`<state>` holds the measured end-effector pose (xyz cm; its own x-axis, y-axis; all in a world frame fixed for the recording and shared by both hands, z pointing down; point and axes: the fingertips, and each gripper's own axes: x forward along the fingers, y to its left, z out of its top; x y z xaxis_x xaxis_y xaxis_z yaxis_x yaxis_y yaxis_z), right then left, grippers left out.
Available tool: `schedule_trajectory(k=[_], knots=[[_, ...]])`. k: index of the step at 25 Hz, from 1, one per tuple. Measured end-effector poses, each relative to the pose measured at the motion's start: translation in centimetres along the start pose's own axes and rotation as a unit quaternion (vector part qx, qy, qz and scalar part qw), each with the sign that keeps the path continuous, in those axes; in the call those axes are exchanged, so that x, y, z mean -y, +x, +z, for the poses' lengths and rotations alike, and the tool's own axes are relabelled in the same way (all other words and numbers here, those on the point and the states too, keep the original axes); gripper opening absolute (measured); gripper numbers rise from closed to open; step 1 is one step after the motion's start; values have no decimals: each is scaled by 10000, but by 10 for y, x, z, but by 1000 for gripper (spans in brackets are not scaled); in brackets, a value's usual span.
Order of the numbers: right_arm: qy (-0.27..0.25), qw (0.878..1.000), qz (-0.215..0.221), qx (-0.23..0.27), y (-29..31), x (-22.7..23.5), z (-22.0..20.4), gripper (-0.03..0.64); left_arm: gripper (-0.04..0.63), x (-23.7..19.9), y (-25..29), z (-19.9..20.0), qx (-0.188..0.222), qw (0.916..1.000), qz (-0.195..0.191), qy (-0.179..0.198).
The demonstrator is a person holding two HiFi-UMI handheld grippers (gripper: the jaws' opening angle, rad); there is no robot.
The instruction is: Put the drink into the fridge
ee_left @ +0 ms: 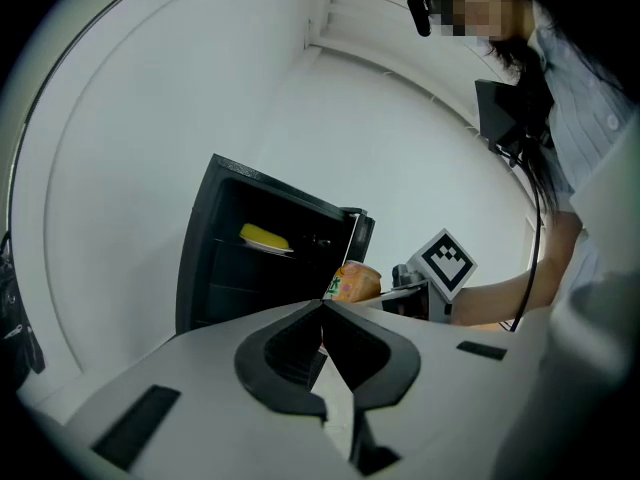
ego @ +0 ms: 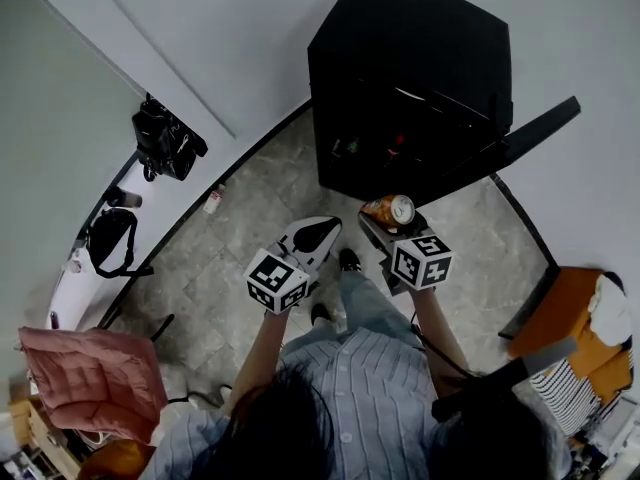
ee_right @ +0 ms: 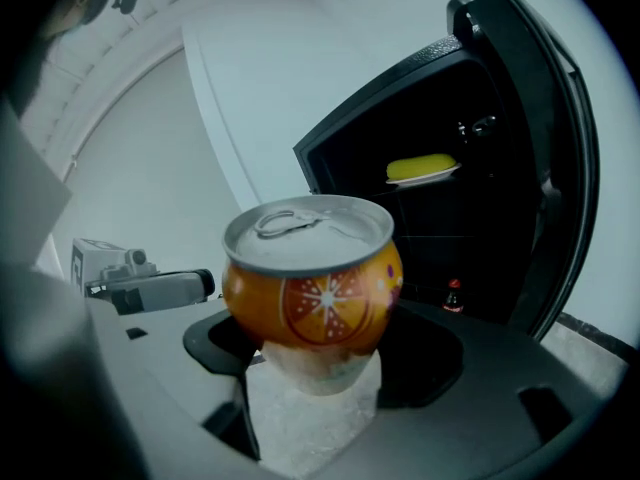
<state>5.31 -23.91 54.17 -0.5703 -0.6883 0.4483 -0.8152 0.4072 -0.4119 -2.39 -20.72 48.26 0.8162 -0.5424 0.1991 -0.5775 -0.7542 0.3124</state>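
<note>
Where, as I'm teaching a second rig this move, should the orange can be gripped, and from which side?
Low on its round wall, from the side, as the right tongs do now: the orange can stands upright, lid up, so opposed sides fit the jaws and its top is free.

Drink [ee_right: 310, 288]: orange can with an orange-slice print, silver lid, pull tab flat and unopened.
Drink pose: upright, clamped between the jaws of the right gripper [ee_right: 312, 368].
Drink place: in the air before the fridge opening, outside it.
Fridge [ego: 410, 78]: small black cabinet on the floor against the wall, door [ee_right: 555, 158] swung wide open, interior dark.
</note>
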Motion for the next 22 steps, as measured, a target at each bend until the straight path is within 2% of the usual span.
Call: schedule_trajectory(k=[11,22], knots=[[-104,9998,-149,-88,56,59,17,319,9,-20,45,-1,-219,9996,-114,139],[-320,9987,-365,-173,110,112,26,319,9,-44,69,-13,-412,9991,19,38]])
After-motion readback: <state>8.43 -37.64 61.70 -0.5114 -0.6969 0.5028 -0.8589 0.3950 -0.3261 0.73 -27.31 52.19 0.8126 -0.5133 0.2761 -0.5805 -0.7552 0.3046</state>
